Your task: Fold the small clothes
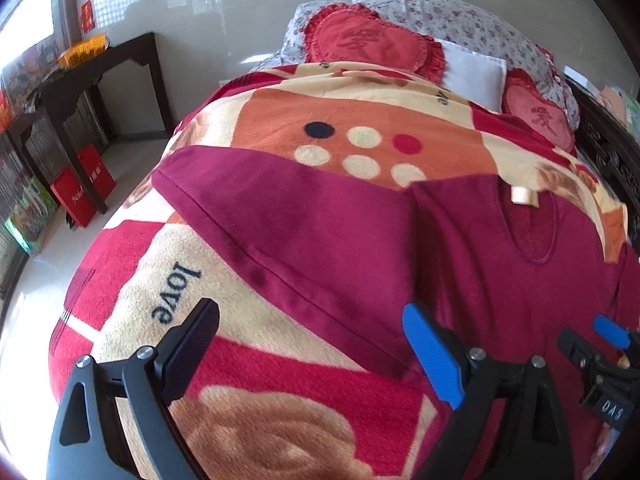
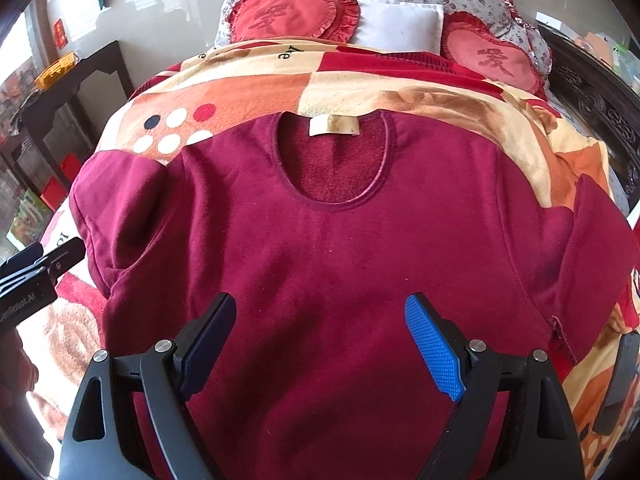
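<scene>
- Left gripper (image 1: 310, 354) — jaws spread wide, holding nothing — hovers over the bed's blanket (image 1: 224, 360), with the maroon top's (image 2: 320, 248) sleeve (image 1: 280, 224) running from 10 o'clock down toward 4 o'clock just ahead of it.
- Right gripper (image 2: 320, 348) is likewise wide and empty, poised over the lower chest of the garment, collar at 12 o'clock.
- The top lies face up and spread flat on the blanket, below the heart-shaped cushions (image 2: 288, 14).
- Handling, as a judgement: thick, fleecy knit, so soft and limp, light, not slippery; it should drape and bunch rather than hold a crease.
- Best holds look like the cuff or sleeve edge at 9 o'clock for the left gripper, and the shoulder seam or side hem for the right.
- Looks: deep maroon, scooped neckline (image 2: 334, 164) with ribbed trim, pale label (image 2: 334, 125) inside the collar, 2 long sleeves.
</scene>
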